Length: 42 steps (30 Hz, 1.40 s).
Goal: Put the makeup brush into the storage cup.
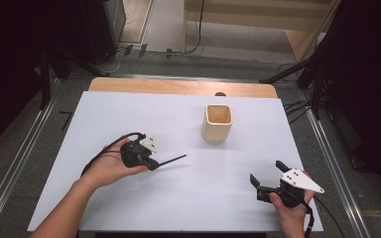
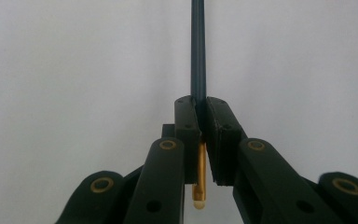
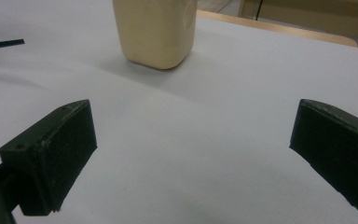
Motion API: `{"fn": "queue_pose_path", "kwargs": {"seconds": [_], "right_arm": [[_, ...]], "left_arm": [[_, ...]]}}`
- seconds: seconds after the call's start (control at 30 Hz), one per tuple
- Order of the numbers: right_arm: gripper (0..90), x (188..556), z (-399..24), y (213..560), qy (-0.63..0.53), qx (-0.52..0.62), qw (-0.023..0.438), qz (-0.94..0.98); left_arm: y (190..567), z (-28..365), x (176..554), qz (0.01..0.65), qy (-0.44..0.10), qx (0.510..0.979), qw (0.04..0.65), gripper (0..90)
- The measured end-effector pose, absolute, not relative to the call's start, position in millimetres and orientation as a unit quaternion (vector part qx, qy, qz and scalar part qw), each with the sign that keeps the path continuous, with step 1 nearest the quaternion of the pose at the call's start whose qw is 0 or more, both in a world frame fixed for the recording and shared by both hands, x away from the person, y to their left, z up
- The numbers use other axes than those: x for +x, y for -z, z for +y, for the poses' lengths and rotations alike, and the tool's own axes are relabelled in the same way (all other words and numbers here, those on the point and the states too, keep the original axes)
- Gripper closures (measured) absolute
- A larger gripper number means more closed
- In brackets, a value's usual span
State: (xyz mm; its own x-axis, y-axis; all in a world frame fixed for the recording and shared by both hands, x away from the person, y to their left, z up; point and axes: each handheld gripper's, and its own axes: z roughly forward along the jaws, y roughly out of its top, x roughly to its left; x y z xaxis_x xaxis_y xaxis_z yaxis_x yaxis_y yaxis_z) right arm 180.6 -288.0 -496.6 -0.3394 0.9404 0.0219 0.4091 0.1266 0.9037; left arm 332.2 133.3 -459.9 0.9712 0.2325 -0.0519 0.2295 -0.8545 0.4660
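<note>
Fingers [image 2: 186, 126] over white table [image 1: 129, 114]

Dark pencil [image 1: 171, 160], gold end, clamped in left tongs [image 1: 151, 162].

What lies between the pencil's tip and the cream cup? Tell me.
Nothing: in the high view only bare white table cover separates the pencil, held by the left gripper, from the cup.
</note>
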Motion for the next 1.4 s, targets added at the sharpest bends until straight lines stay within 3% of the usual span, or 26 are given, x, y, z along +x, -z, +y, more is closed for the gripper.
{"fn": "queue_pose_path", "kwargs": {"seconds": [0.33,0.83,1.4], "right_arm": [[1.0,178.5,-277.4,490.1,-0.461,0.483,0.288,0.686],[3.3,181.4,-245.2,475.4,-0.478,0.462,0.285,0.690],[4.5,193.2,-195.5,457.1,-0.505,0.457,0.260,0.684]], "left_arm": [[457.0,140.1,320.1,0.142,-0.019,0.941,0.307,84.5],[458.5,148.7,295.8,0.201,-0.045,0.873,0.443,84.6],[465.2,143.6,286.3,0.228,-0.043,0.833,0.501,84.6]]}}
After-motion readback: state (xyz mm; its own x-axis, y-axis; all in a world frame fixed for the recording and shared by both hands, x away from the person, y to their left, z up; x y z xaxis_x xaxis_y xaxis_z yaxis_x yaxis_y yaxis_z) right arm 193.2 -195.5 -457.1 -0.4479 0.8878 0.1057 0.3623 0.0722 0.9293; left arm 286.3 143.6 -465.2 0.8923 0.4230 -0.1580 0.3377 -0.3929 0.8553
